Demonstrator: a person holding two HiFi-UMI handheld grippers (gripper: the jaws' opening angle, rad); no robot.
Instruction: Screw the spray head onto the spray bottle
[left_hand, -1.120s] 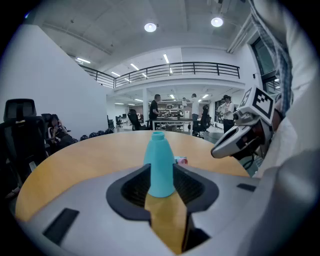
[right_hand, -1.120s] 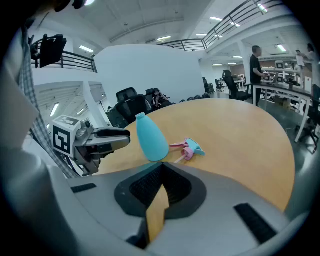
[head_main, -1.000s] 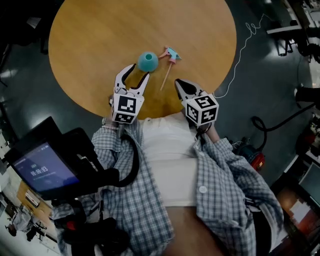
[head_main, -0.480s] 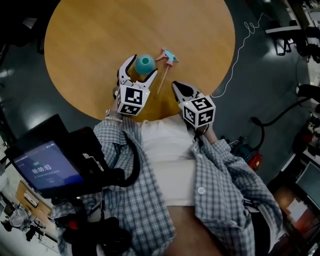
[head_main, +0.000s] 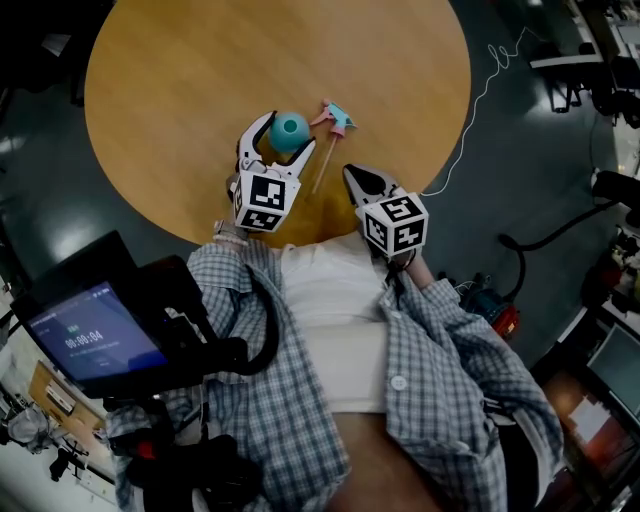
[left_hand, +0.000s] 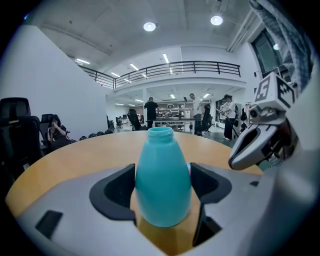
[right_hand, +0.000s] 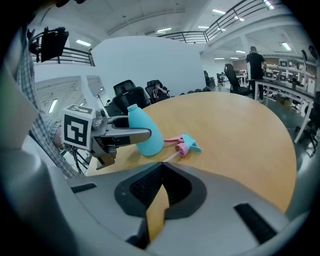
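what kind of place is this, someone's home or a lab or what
Most likely a large open-plan office or lab hall, not a home: a railed mezzanine overhead, desks with people standing at them, and black office chairs beyond the round wooden table.

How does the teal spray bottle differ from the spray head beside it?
The spray bottle stands upright; the spray head lies on its side. The bottle is plain teal and rounded; the head is blue and pink with a long thin tube. The bottle stands between the left gripper's jaws, which have just been opening; the head lies free. Both rest on the round wooden table.
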